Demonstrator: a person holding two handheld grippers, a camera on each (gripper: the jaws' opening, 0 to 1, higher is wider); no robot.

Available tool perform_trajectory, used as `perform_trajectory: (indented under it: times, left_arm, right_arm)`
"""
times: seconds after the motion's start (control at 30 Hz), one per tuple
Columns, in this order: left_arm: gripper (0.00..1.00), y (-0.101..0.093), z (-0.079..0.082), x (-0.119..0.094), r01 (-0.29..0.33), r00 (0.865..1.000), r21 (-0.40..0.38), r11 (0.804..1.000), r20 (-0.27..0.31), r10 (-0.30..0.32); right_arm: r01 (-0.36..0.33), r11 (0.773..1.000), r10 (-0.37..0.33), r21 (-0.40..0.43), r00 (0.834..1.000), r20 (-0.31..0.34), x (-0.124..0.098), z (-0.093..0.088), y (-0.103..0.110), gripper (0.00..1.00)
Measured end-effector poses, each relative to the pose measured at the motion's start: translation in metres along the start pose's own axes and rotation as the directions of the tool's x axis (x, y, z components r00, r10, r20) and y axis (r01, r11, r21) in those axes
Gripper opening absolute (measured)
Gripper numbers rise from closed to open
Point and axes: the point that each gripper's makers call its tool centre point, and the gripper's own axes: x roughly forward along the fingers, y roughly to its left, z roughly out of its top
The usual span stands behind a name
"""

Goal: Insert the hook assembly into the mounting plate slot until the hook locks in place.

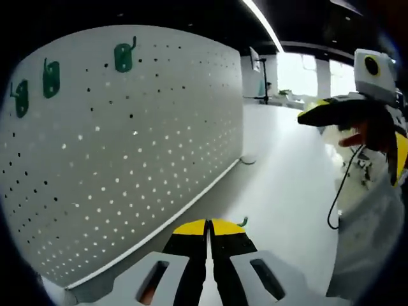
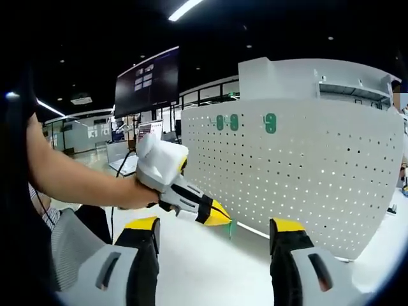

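Pinching a small green hook (image 1: 241, 222) between their yellow tips, the left gripper's (image 1: 208, 224) jaws are pressed together, and only the hook's curled end shows past the right tip. In the right gripper view the same gripper (image 2: 220, 217) comes in from the left, held in a person's hand (image 2: 137, 191), with the green hook (image 2: 230, 227) hanging from its yellow nose just in front of the pegboard's lower edge.

The right gripper's (image 2: 217, 233) jaws stand wide apart with nothing between them; its yellow-capped fingers (image 2: 142, 224) frame the view of the board. In the left gripper view it (image 1: 322, 113) hovers well to the right of the pegboard, held in a hand (image 1: 370, 134), with a black cable trailing below it.

The white pegboard (image 1: 127, 146) stands upright on a white table (image 1: 280, 191), its face dotted with rows of holes. Three green hooks (image 1: 123, 56) already sit mounted near the board's top edge, two close together and one apart; they show as well in the right gripper view (image 2: 270, 122). Beyond the board's far end a dark monitor (image 2: 148, 80) hangs above desks.
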Motion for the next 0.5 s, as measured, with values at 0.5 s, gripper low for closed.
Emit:
perform_trajectory:
  times: [0.5]
  left_arm:
    - [0.01, -0.029, 0.040, -0.037, 0.030, 0.997, -0.110, 0.994, 0.068, -0.022]
  right_arm:
    - [0.019, 0.999, -0.018, -0.030, 1.000, 0.018, 0.002, 0.007, 0.001, 0.43]
